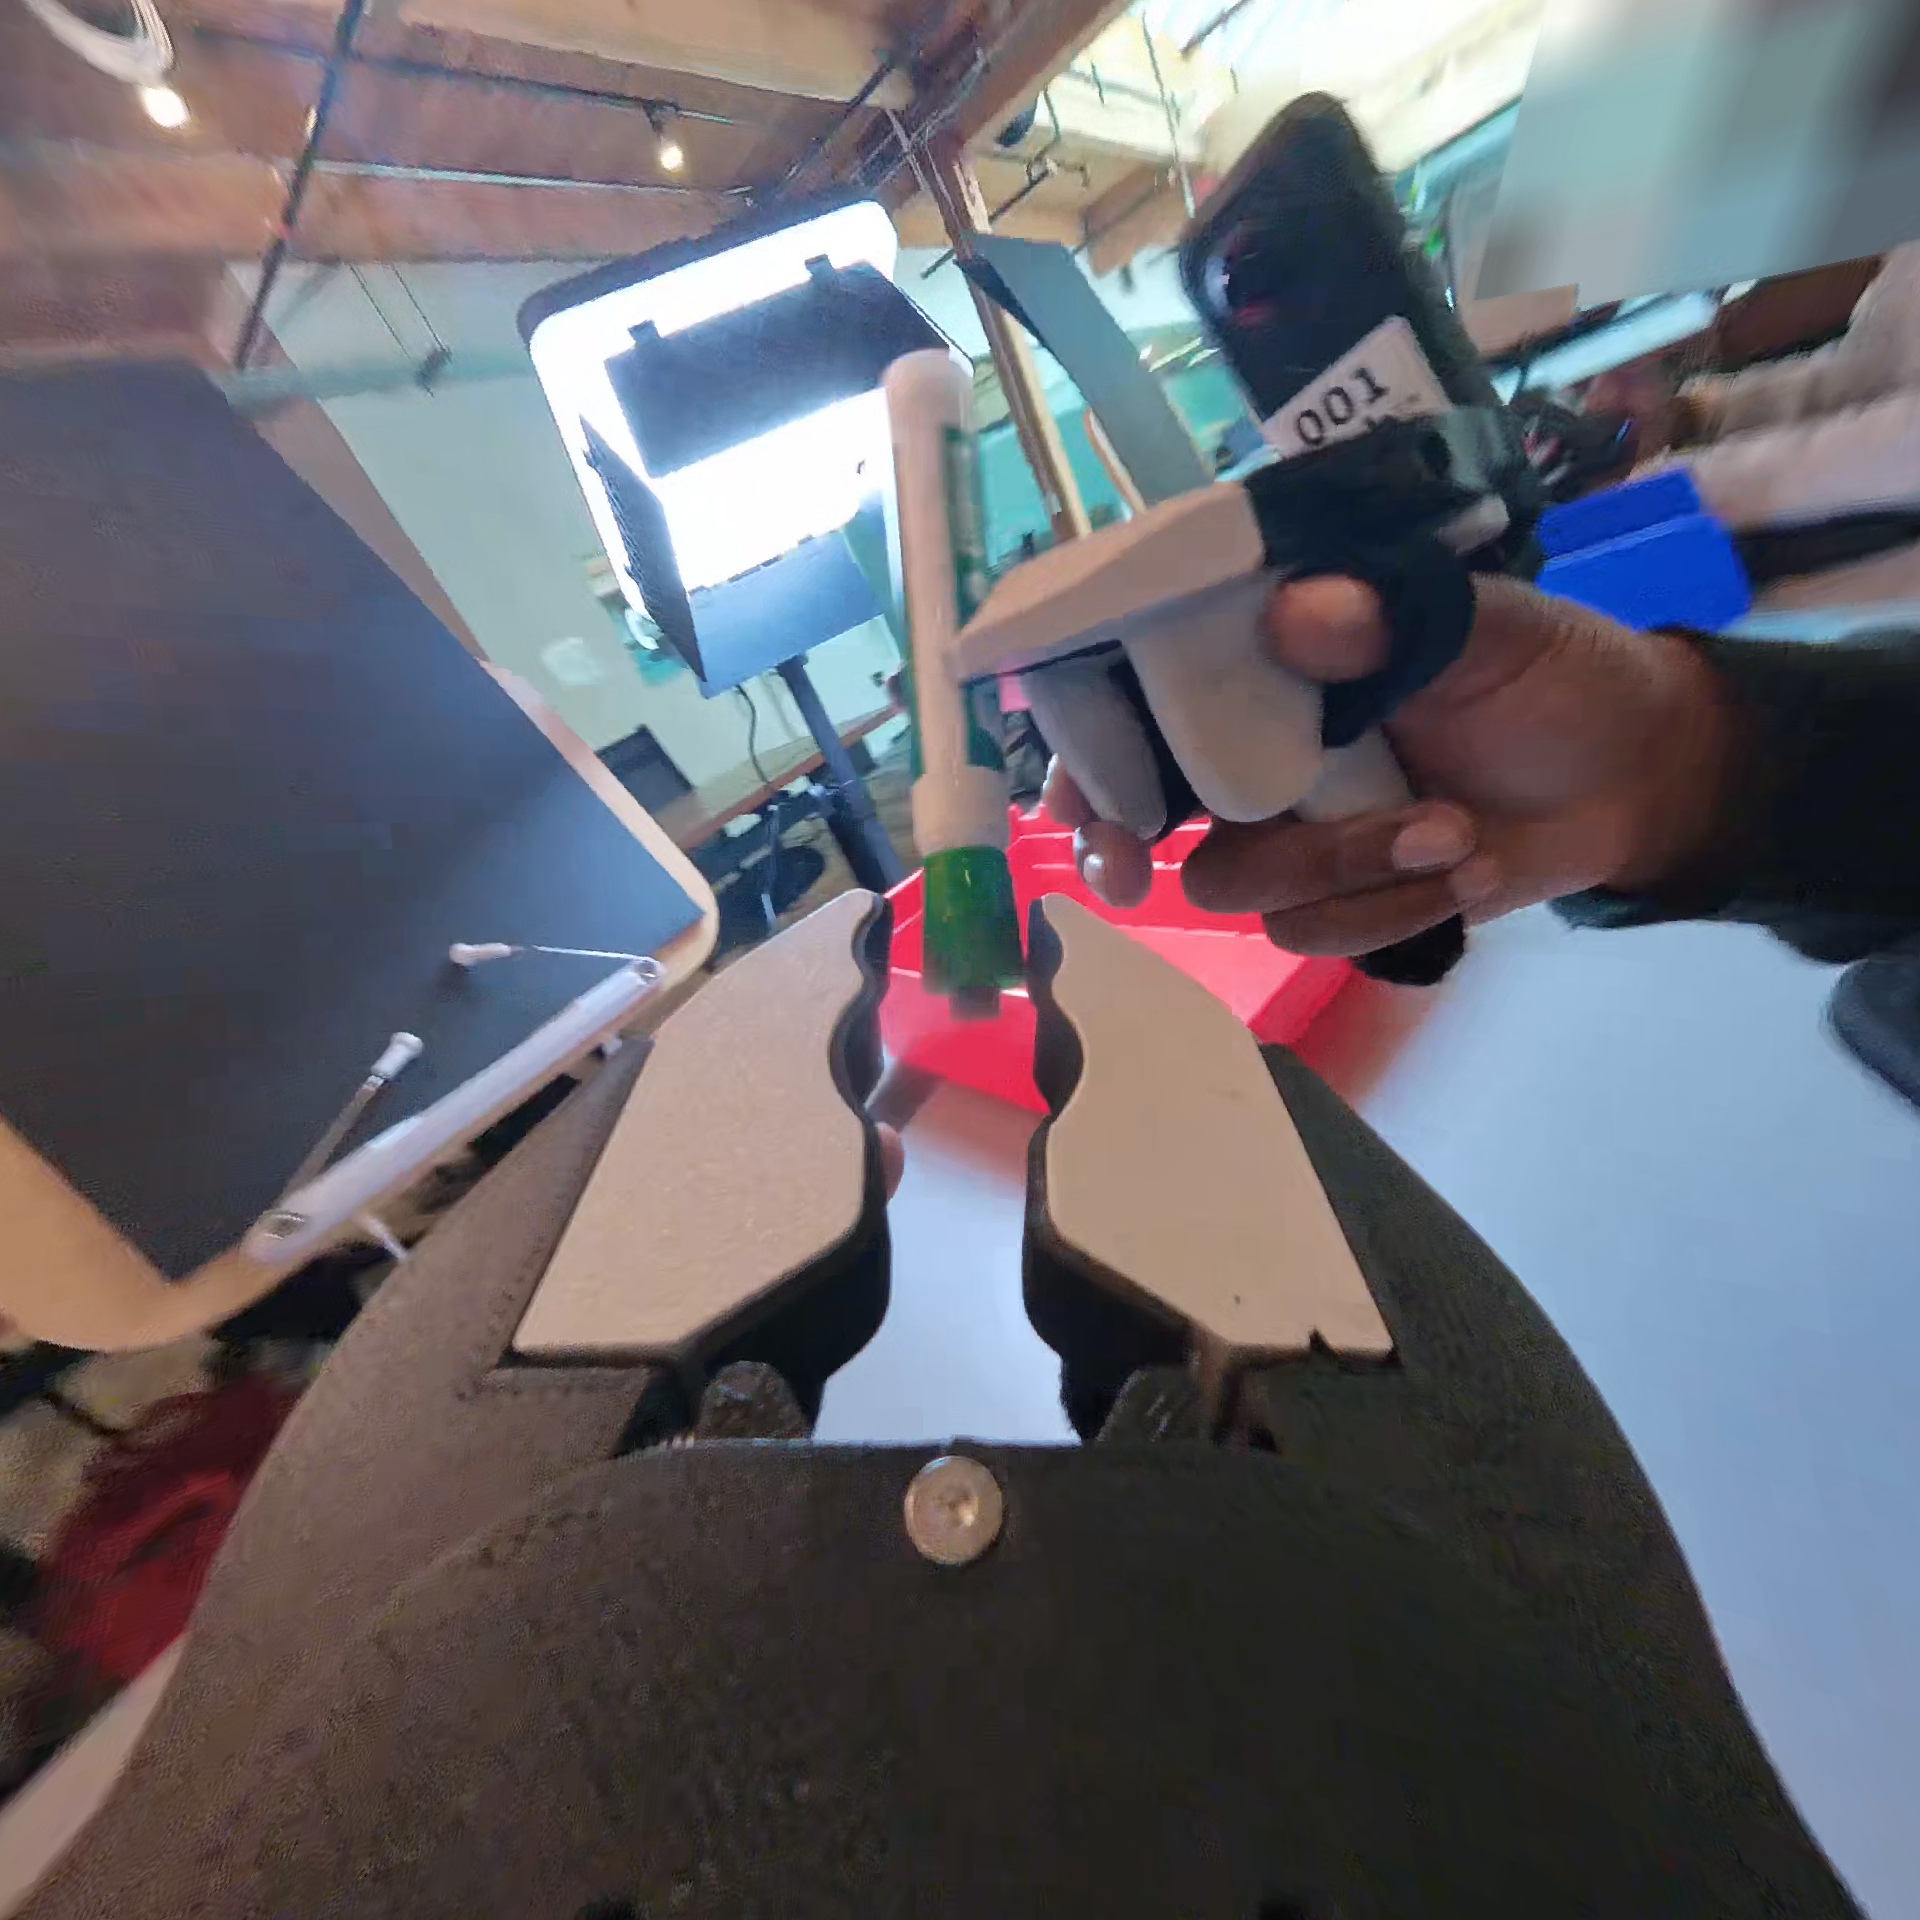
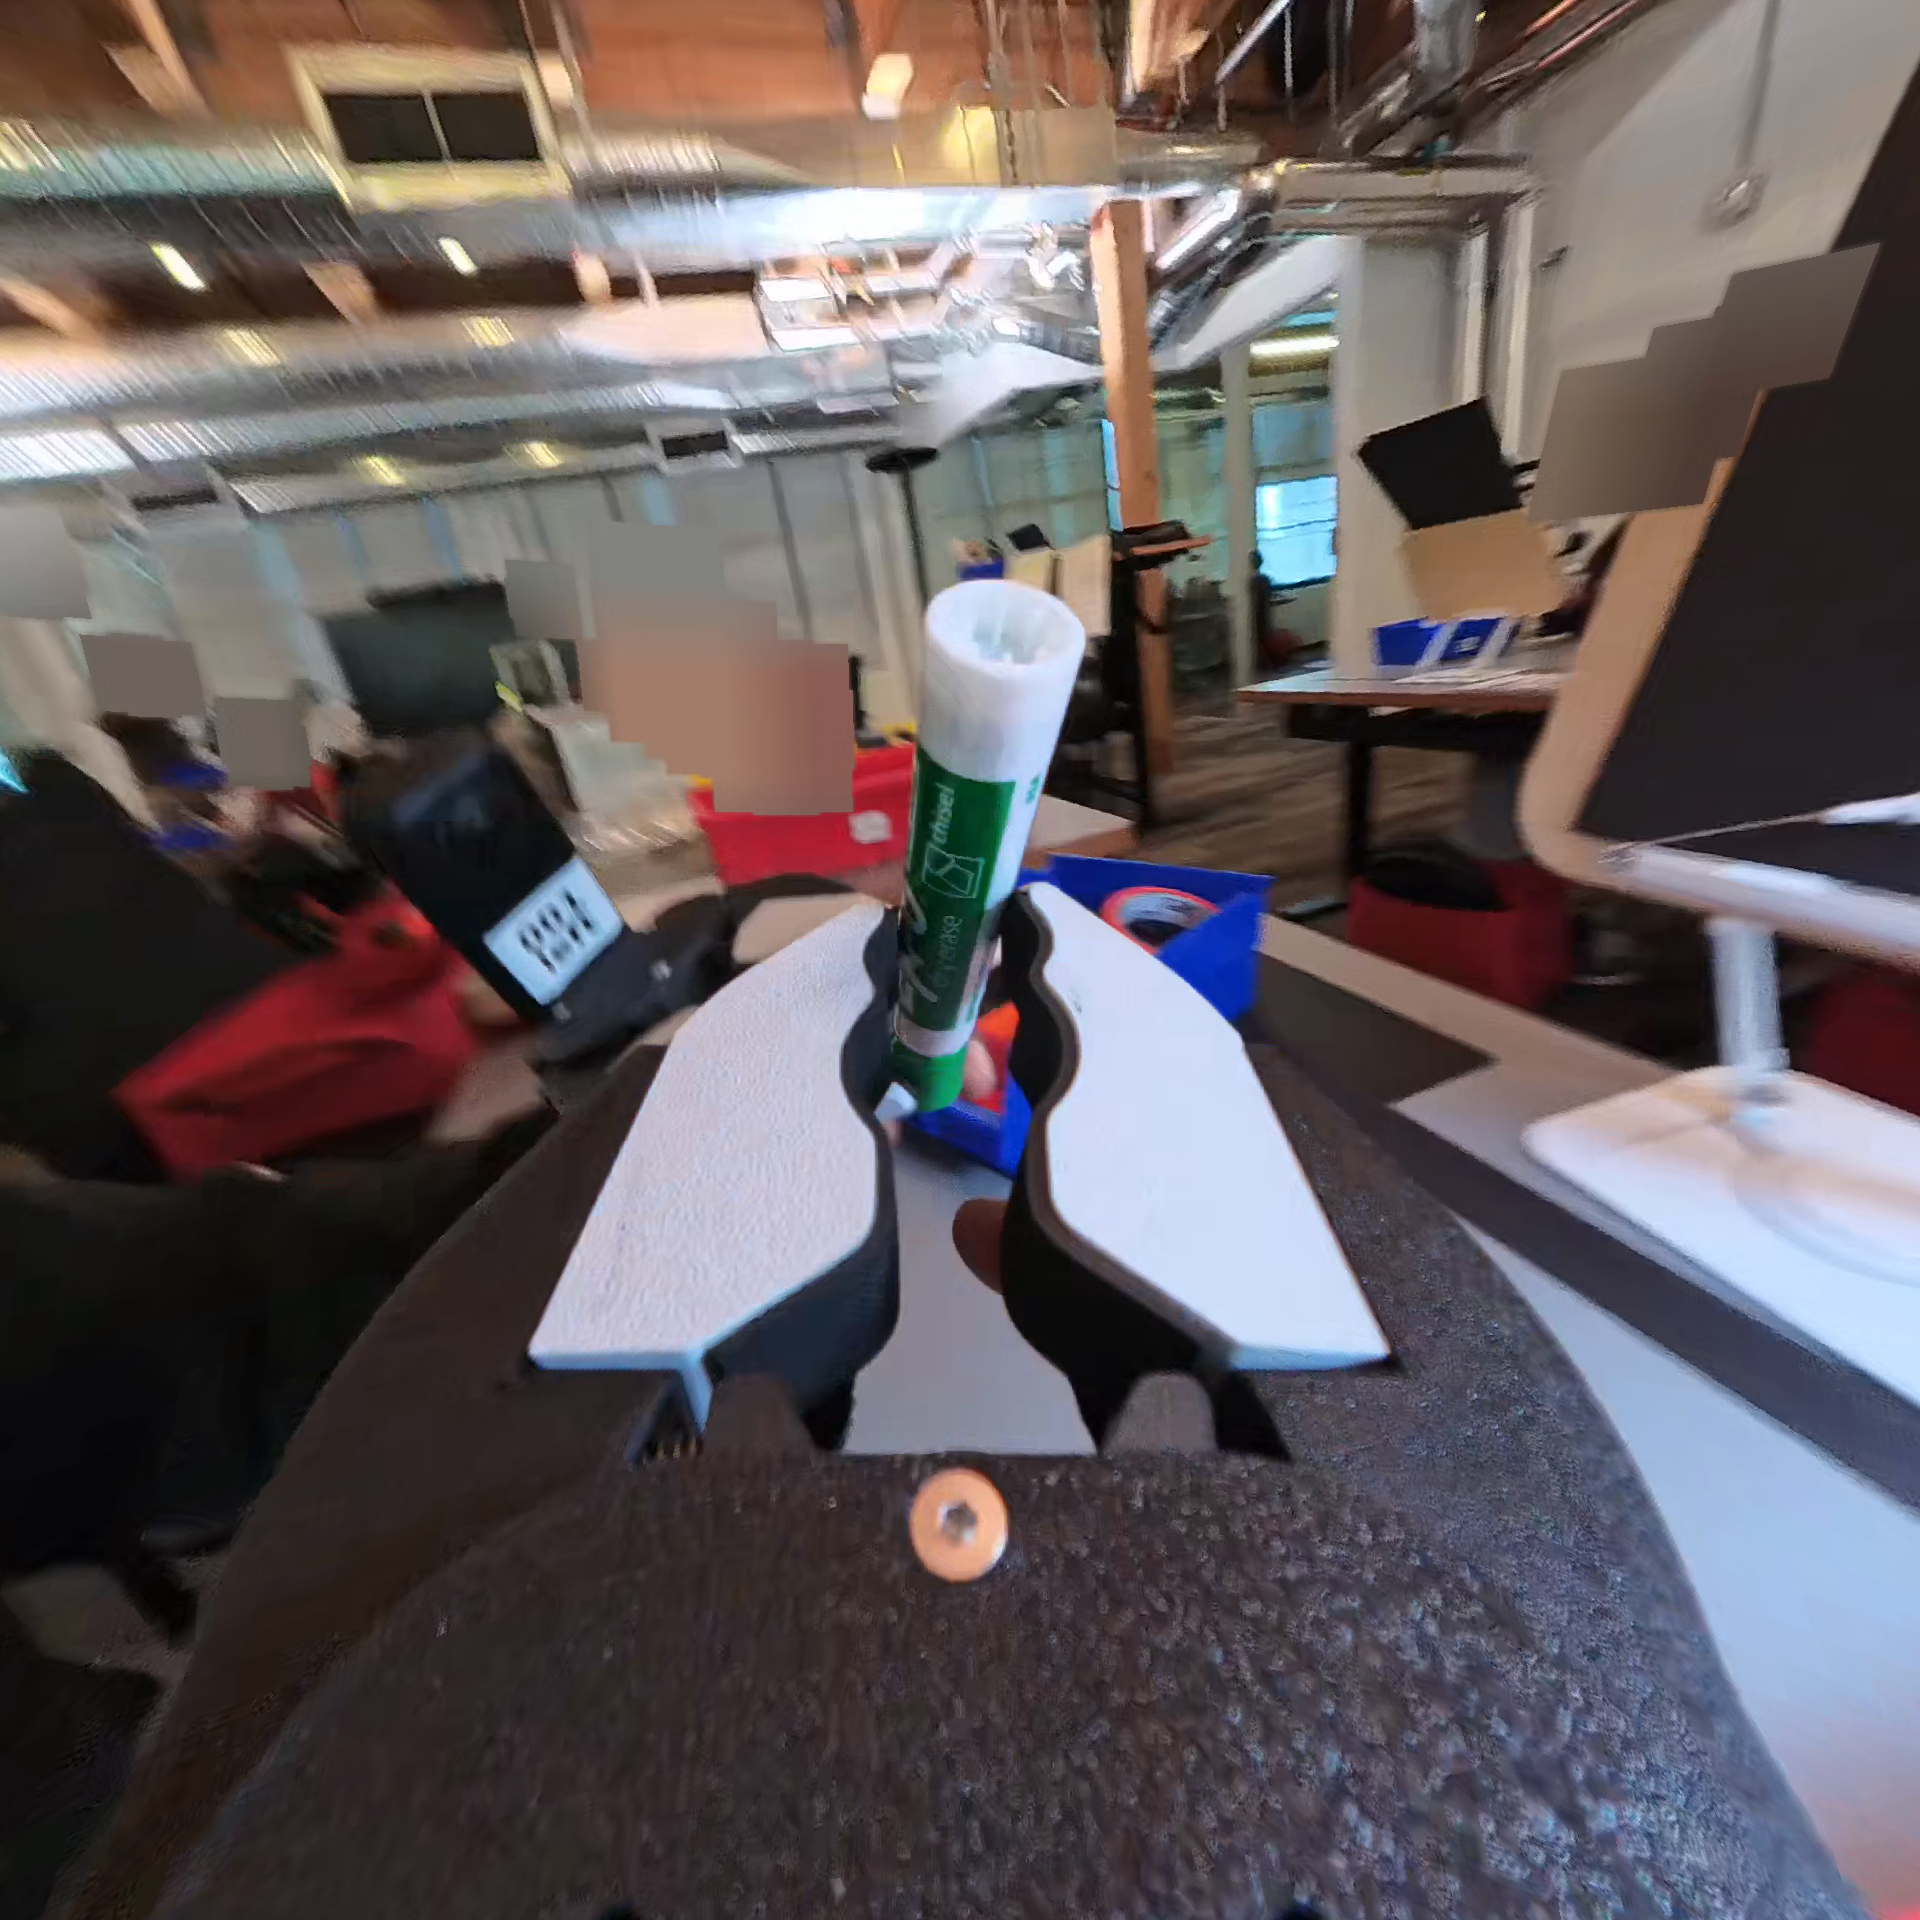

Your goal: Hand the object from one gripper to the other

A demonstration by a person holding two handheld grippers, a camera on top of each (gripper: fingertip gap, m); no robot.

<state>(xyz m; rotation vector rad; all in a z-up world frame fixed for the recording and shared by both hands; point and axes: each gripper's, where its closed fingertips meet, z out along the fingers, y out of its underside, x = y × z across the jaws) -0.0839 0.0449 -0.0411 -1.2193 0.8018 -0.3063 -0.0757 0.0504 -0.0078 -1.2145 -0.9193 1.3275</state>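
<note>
Marker (image 2: 971, 883), cylindrical, white plastic barrel with green label and green cap, clamped upright in right gripper (image 2: 951, 914) jaws. Left gripper (image 1: 956, 940), textured grey pads, jaws parted around green cap, not gripping. Behind cap, red plastic bin (image 1: 1226, 966) on tabletop (image 1: 1610, 1195).

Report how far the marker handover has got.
Done: the right gripper is clamped on the green and white marker, and in the left wrist view it holds the marker's green cap end down toward the left gripper. In hand: the cap sits between the left gripper's open fingertips, apparently not yet squeezed. Left: close the left gripper on the marker, then release with the right.
</note>
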